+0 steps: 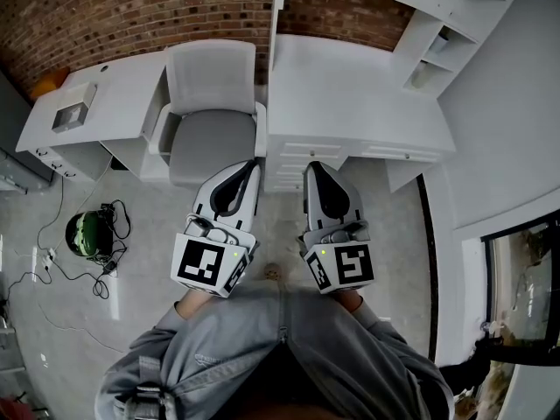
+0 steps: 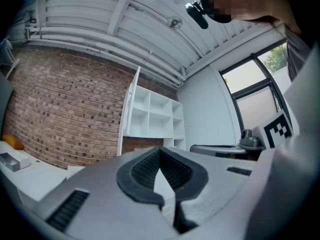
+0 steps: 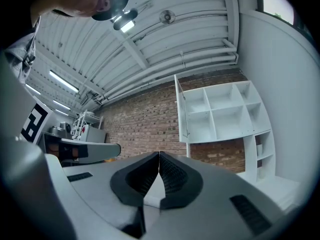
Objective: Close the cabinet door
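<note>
A white wall cabinet point(image 1: 435, 38) of open shelves hangs over the white desk point(image 1: 350, 103). Its door point(image 1: 278, 11) stands swung out, edge-on to me. The door point(image 2: 128, 115) shows left of the shelves point(image 2: 156, 115) in the left gripper view. In the right gripper view the door point(image 3: 180, 111) also stands open beside the shelves point(image 3: 225, 111). My left gripper point(image 1: 254, 164) and right gripper point(image 1: 311, 165) are held side by side in front of the person, well short of the desk. Both point toward the cabinet. Both are shut with nothing between their tips.
A grey-white armchair point(image 1: 210, 112) stands at the desk's left, beside a second white desk point(image 1: 96, 103) carrying a small box point(image 1: 73, 108). A green helmet point(image 1: 87, 233) and cables point(image 1: 52, 261) lie on the floor at left. A brick wall point(image 1: 131, 11) runs behind; a window point(image 1: 525, 287) is at right.
</note>
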A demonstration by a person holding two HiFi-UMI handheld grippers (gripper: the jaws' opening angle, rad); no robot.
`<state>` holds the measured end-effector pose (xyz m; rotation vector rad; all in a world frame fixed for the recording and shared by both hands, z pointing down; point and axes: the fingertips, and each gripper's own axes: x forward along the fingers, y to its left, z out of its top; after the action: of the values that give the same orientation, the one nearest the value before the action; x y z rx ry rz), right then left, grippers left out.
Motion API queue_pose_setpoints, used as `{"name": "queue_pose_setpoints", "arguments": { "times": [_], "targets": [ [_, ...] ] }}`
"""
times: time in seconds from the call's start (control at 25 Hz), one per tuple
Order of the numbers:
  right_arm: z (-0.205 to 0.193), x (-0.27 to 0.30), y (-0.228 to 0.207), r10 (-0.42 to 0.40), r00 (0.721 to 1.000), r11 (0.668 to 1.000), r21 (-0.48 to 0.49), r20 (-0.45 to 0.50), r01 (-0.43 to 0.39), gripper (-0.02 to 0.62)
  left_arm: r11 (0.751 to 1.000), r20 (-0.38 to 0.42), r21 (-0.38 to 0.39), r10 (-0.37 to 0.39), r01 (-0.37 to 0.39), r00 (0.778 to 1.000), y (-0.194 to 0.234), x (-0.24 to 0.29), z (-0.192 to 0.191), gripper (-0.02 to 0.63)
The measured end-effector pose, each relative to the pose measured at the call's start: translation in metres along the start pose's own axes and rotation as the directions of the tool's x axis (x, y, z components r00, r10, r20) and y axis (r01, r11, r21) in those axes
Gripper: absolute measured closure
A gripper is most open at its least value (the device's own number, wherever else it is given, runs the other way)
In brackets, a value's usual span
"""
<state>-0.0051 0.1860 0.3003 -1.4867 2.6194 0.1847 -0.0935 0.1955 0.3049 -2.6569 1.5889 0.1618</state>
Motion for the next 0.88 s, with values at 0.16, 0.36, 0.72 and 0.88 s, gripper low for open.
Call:
{"name": "queue_pose_setpoints", "arguments": {
  "times": [0.16,0.36,0.72,0.88],
  "targets": [
    [-0.003,0.017,-0.015,0.028,1.000,1.000,0.001,0.005,-0.028,0.568,1.000,0.008,0.004,0.025,-0.025,1.000,0.006,0.020,-0.001,0.600],
    [-0.007,0.035,-0.032,0.058,0.998,0.998,0.006,0.007,-0.058,0.568,0.999,0.014,0.004,0.053,-0.053,0.998,0.011,0.041,-0.003,0.600],
    [-0.015,0.048,-0.056,0.076,0.997,0.996,0.035,0.013,-0.077,0.568,0.996,0.005,0.022,0.085,-0.086,0.996,0.012,0.064,-0.006,0.600],
    [-0.016,0.045,-0.058,0.085,0.996,0.995,0.046,0.008,-0.086,0.568,0.995,-0.005,0.019,0.098,-0.098,0.995,0.009,0.064,-0.008,0.600]
  ]
}}
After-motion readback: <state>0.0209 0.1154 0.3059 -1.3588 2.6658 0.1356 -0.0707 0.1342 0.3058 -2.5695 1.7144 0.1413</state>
